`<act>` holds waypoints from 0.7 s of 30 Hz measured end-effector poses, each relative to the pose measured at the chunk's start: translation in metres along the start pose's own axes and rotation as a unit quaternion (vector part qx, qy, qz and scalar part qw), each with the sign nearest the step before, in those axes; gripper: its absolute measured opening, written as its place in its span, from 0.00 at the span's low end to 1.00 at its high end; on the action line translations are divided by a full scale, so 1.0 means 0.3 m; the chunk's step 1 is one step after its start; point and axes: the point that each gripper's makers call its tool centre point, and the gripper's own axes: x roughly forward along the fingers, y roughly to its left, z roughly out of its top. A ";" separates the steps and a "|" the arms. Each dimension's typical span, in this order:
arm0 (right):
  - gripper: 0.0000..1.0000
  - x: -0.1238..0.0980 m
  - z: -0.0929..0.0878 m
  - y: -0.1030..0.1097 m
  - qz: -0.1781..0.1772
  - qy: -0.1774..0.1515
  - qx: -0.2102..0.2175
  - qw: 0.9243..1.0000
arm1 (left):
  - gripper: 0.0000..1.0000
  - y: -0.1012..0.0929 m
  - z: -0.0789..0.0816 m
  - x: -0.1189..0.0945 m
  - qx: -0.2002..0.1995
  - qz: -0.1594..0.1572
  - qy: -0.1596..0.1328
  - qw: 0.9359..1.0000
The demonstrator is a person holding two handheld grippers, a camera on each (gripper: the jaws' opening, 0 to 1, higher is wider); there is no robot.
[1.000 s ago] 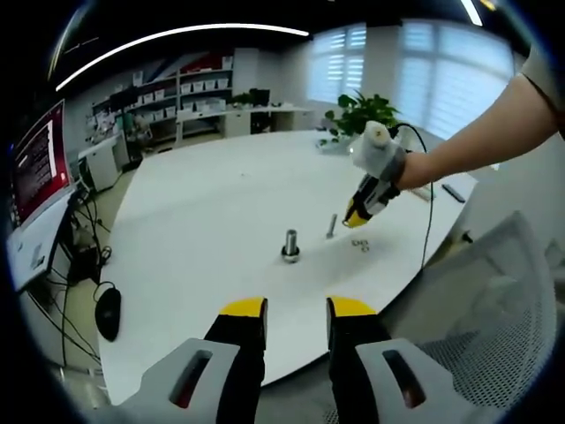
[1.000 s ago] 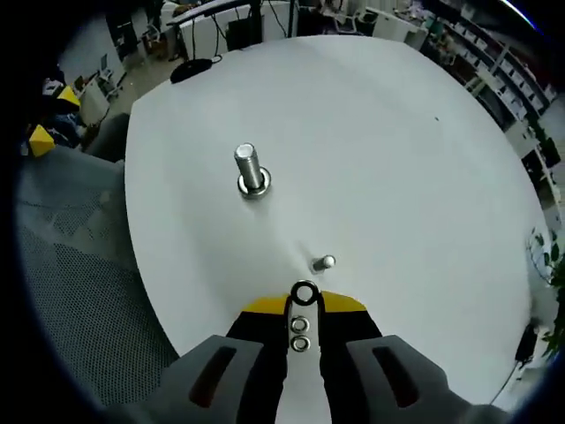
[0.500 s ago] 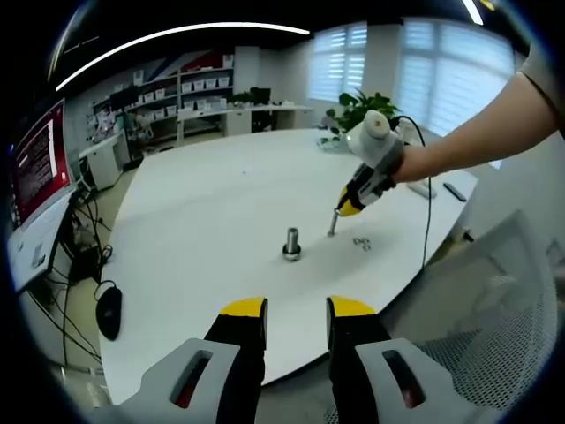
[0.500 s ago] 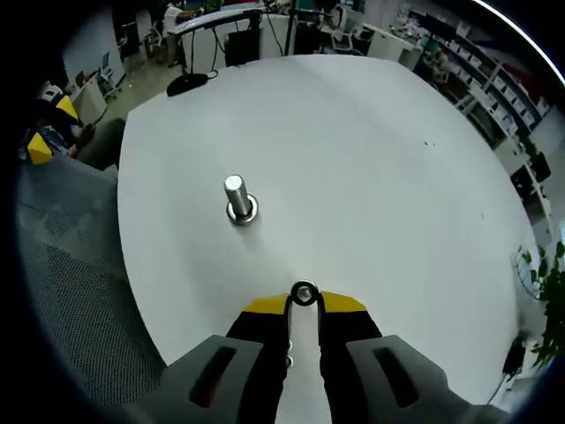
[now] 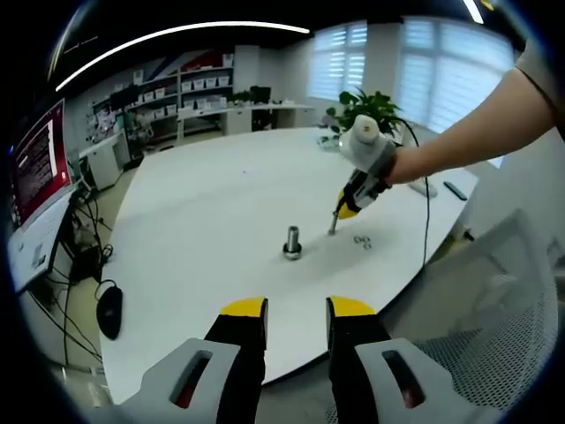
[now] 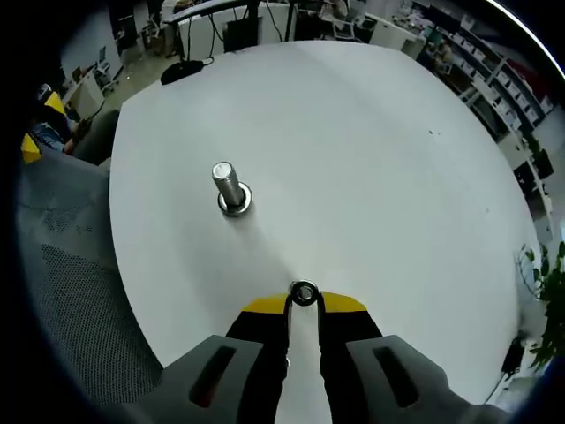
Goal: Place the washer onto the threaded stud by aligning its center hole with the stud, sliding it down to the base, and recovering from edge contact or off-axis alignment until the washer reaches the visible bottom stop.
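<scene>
Washer (image 6: 303, 293) x1 in right gripper (image 6: 303, 301), 1 stud (image 6: 226, 185)

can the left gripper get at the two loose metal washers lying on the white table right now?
Probably not without a long move. The left gripper hangs open short of the white table's near edge; the two loose metal washers lie far across it, beside the thin threaded stud, where the right gripper hovers.

I saw a silver metal ring washer (image 6: 303, 293) between my right gripper's (image 6: 303, 303) yellow-tipped black jaws, a grey threaded steel stud (image 6: 228, 187) and a plain white round table (image 6: 371, 159).
</scene>
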 end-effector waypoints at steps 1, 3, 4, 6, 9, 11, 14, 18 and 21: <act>0.14 0.008 -0.001 -0.001 0.001 0.001 0.000 1.000 | 0.24 0.000 -0.001 0.000 0.000 0.000 0.001 1.000; 0.14 0.026 -0.007 -0.001 0.001 0.006 0.002 1.000 | 0.24 0.001 -0.002 0.000 0.000 0.001 0.001 1.000; 0.14 0.038 -0.011 0.003 0.003 0.009 0.009 1.000 | 0.24 0.001 -0.002 0.000 0.000 0.001 0.001 1.000; 0.14 0.055 -0.018 0.008 0.004 0.013 0.013 1.000 | 0.24 0.003 -0.003 0.000 0.000 0.002 0.002 1.000; 0.14 0.085 -0.029 0.017 0.009 0.020 0.018 1.000 | 0.24 0.004 -0.005 0.001 0.000 0.003 0.004 1.000; 0.13 0.100 -0.041 0.020 0.012 0.028 0.018 0.999 | 0.24 0.005 -0.007 0.001 0.000 0.004 0.006 1.000; 0.09 0.122 -0.056 0.020 0.019 0.033 0.026 0.999 | 0.24 0.006 -0.009 0.003 0.000 0.005 0.008 1.000; 0.10 0.130 -0.079 0.027 0.019 0.044 0.027 0.999 | 0.23 0.008 -0.011 0.003 -0.001 0.007 0.009 1.000; 0.11 0.127 -0.071 0.031 0.020 0.033 0.030 0.999 | 0.23 0.008 -0.011 0.003 -0.002 0.008 0.009 1.000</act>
